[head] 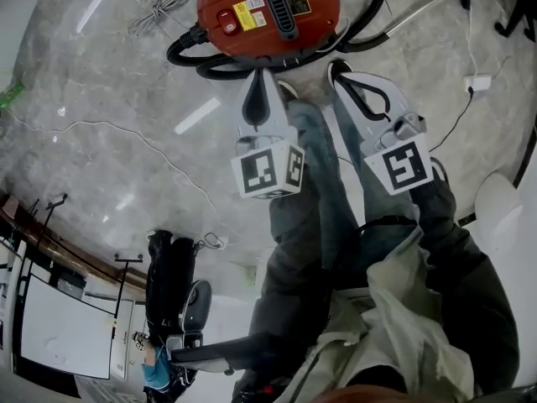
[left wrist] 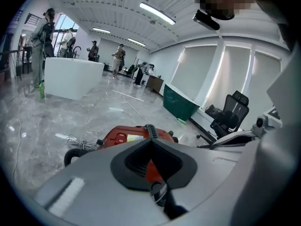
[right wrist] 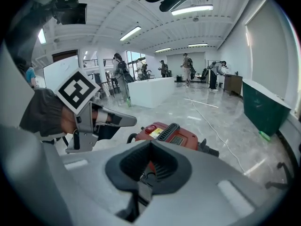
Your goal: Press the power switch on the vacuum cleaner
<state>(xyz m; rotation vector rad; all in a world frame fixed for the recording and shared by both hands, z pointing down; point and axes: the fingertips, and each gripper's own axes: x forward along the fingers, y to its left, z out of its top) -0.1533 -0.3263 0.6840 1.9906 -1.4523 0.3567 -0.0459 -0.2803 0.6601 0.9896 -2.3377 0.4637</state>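
Straight ahead on the floor: vacuum cleaner (head: 268, 11) just beyond both gripper tips, switch on its left end.

Over at the left edge of the red lid I've got the power switch (head: 226, 21), a red button beside the yellow label. It lies ahead and a touch left of my left gripper (head: 263, 82), which is pinched together with nothing between the jaws, its tip hovering just short of the body's near rim. My right gripper (head: 341, 70) is likewise pressed together and empty, but it sits to the right of the ribbed handle (head: 277, 5), which runs away from me down the middle of the lid. So I judge the left the nearer tool: a short push forward, leftward and down should land its tip on the switch.
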